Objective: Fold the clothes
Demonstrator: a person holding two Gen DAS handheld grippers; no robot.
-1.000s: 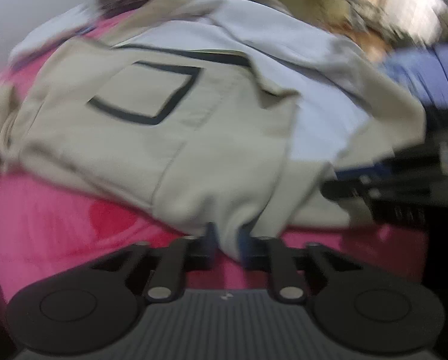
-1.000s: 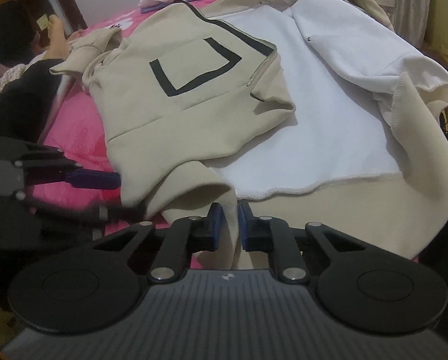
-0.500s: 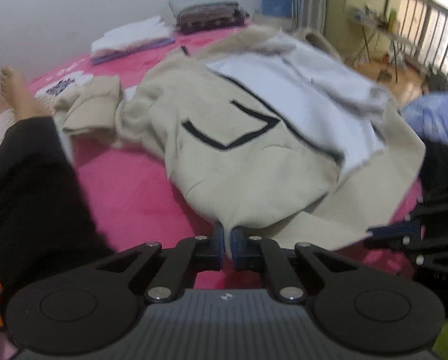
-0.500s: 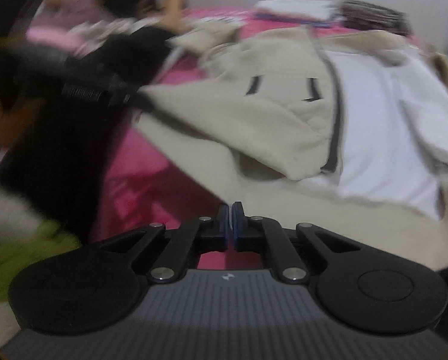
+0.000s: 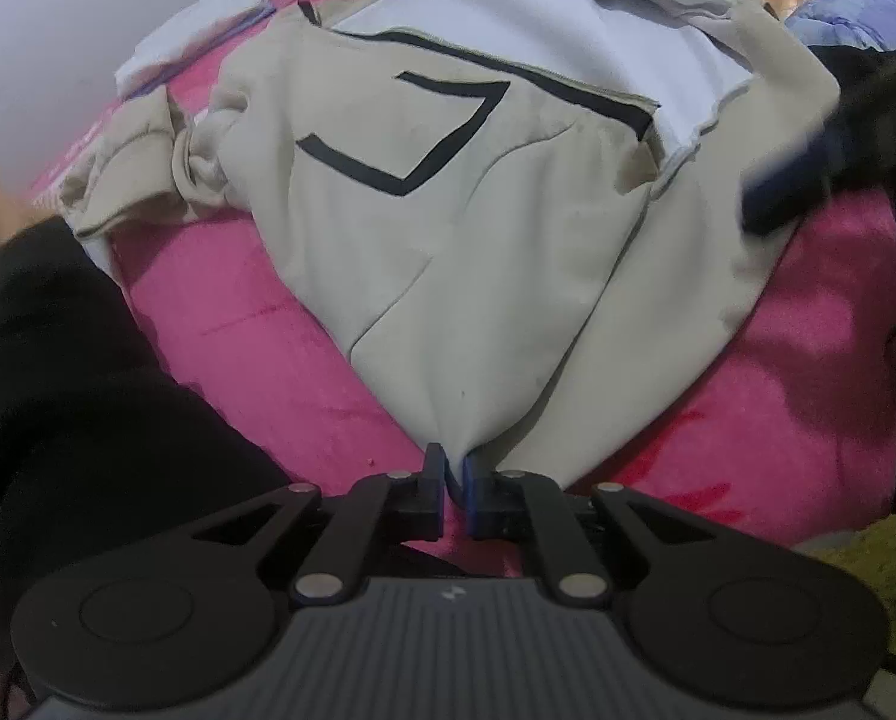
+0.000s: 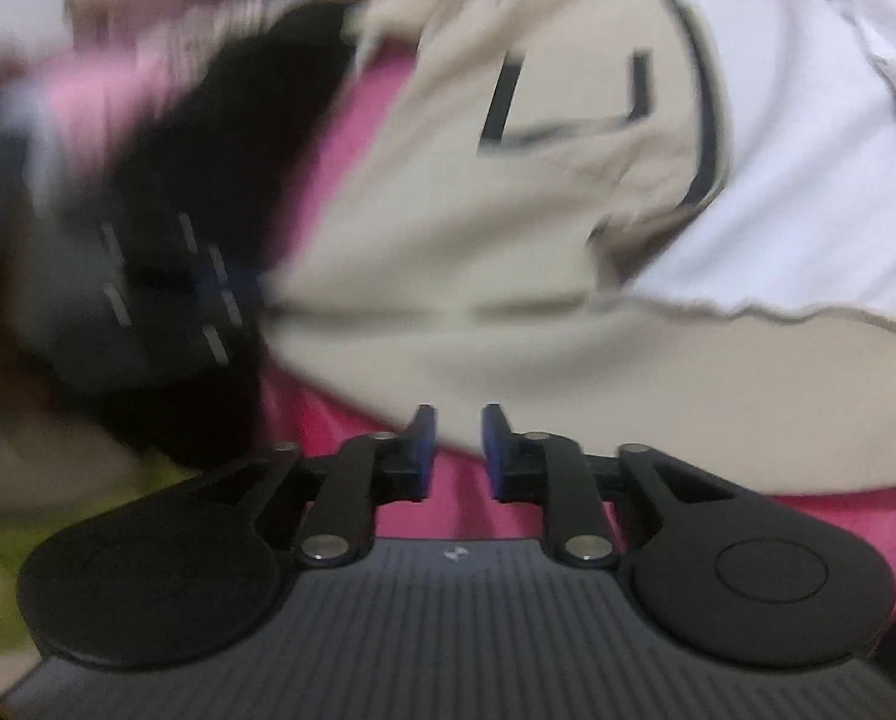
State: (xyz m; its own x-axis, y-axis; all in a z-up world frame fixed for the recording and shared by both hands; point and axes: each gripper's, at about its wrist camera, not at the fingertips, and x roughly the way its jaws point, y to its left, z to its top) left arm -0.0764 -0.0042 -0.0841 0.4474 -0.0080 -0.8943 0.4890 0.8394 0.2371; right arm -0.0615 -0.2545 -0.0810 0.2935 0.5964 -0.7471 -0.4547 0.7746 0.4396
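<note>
A beige zip hoodie [image 5: 448,228] with a white fleece lining lies opened and partly doubled over on the pink bed [image 5: 256,324], its hem toward the bed's near edge and its hood end toward the far side. The step in hand looks like squaring up the bottom of the garment before a fold: the left gripper [image 5: 455,483] has its fingers nearly closed on a pinch of the hem, the cloth drawn to a taut point between them. The right gripper [image 6: 459,450] holds nothing — its fingers are opening, with only pink cover showing in the gap and the hoodie's edge just beyond their tips. The next move probably calls for the right gripper to take a second hold on the hem so both corners can be carried together. The left wrist view shows what the right does not — a sharp look at the black rectangular trim [image 5: 406,132], a bunched sleeve [image 5: 148,174] and stacked folded laundry [image 5: 196,24] at the far edge. The right view, blurred, shows the left gripper side-on, clamped on cloth.
</note>
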